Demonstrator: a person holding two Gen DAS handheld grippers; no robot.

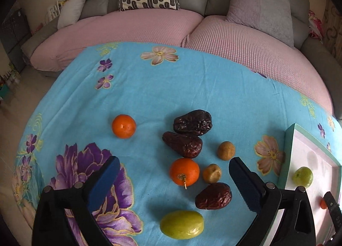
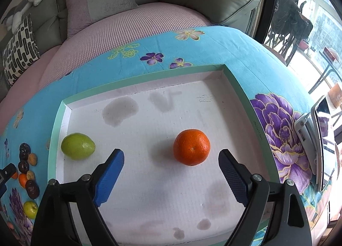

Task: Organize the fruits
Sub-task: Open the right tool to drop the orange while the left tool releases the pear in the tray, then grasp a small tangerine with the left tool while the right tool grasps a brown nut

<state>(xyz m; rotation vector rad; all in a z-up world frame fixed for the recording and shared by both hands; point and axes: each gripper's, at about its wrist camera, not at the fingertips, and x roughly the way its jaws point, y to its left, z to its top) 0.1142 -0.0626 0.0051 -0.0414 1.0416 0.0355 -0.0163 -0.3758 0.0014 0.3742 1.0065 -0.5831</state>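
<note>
Both stood wide open, empty: the right hand-held gripper [image 2: 171, 166] over the tray [image 2: 149, 79] beside its orange [image 2: 191, 147]; the left hand-held gripper [image 1: 174, 178] outside the tray, above loose fruit.

In my shallow white foam tray with a mint-green rim [image 2: 136, 81] lie a round orange tangerine [image 2: 191, 147] and, far left, a green oval fruit [image 2: 77, 145]. Wrinkled dark-red dates [image 1: 192, 122], tangerines [image 1: 124, 126] and small tan fruits [image 1: 226, 150] lie loose on my flowered blue cloth [image 1: 171, 87].
</note>
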